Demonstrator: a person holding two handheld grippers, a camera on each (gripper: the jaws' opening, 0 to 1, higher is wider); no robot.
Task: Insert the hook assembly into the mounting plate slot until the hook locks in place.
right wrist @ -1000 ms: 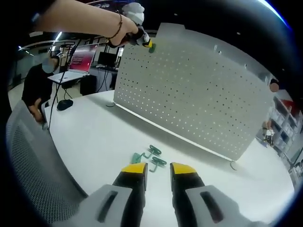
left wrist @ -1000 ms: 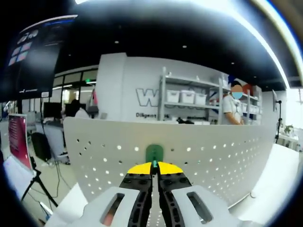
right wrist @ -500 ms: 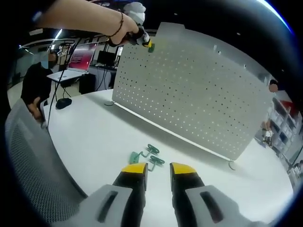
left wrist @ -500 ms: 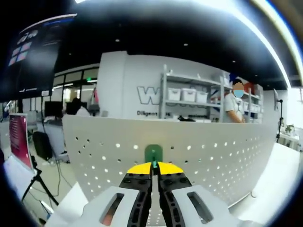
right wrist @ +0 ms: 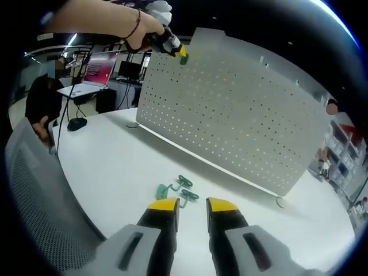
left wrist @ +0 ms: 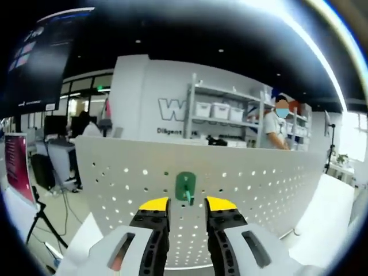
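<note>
- Left gripper view: the left hand-held gripper (left wrist: pixel 184 202) stands with its yellow-tipped jaws apart and nothing between them.
- Just beyond the gap, dead ahead and a little above the tips, the green hook (left wrist: pixel 185 187) sits on the perforated mounting plate (left wrist: pixel 259 184), near the plate's top edge. Its long axis runs upright on the plate, with a small peg pointing back toward the jaws. It looks seated, though whether it has locked cannot be told.
- Of the two, the left hand-held gripper is by far the nearer to this hook; the right one is well apart from it, down over the counter.
- Right gripper view: the right hand-held gripper (right wrist: pixel 191 204) hovers low over the white counter (right wrist: pixel 109 155), jaws apart and empty.
- Just ahead of its tips, slightly to the left, lie the spare green hooks (right wrist: pixel 178 189) in a small loose cluster on the counter, between the jaws and the foot of the plate. How many there are is hard to say.
- Farther on, the plate stands upright on the counter and crosses this view slantwise.
- At its upper left corner the person's hand (right wrist: pixel 146 29) holds the left hand-held gripper against the plate.
- Judged from this, any next hook lies a short reach forward and down for the right hand-held gripper.
</note>
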